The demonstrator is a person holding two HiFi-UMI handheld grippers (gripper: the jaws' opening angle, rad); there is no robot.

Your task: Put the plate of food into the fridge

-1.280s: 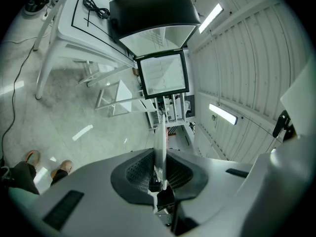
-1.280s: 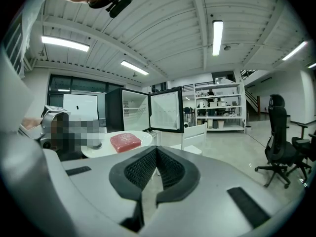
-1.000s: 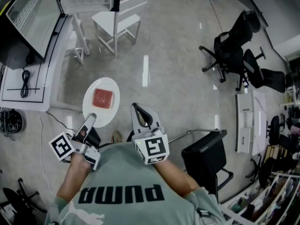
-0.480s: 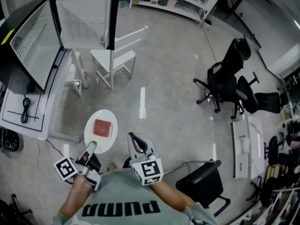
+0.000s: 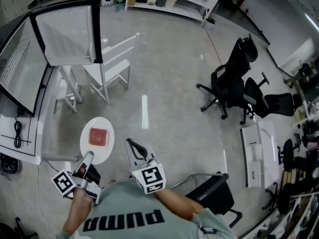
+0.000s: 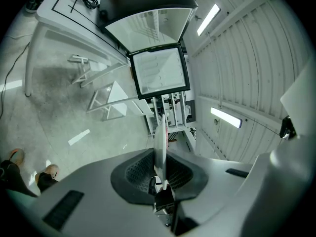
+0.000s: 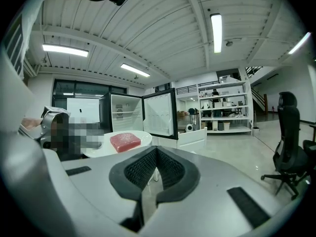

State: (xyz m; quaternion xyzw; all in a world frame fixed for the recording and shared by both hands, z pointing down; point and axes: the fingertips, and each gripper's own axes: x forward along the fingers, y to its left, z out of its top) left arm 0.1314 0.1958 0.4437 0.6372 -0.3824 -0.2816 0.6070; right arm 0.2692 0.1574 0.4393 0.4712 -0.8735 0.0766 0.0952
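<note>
Fridge [image 5: 17, 68] sat on the white table [image 5: 15, 138], door [image 5: 67, 31] swung open, interior exposed. White chair [image 5: 112, 66] stood just beside the door's free edge. Table edge lay between the plate [image 5: 97, 139] and the fridge. Bare floor [image 5: 164, 113] ran wide mid-room. Office chairs [image 5: 239, 91] were well apart on the right; a black chair [image 5: 214, 190] stood near the person's right side.

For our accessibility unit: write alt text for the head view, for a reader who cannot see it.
Seen from above, the left gripper holds a white plate by its rim, a red slab of food on it; the right gripper is shut and empty beside it. Ahead stand a white chair and an open fridge.
</note>
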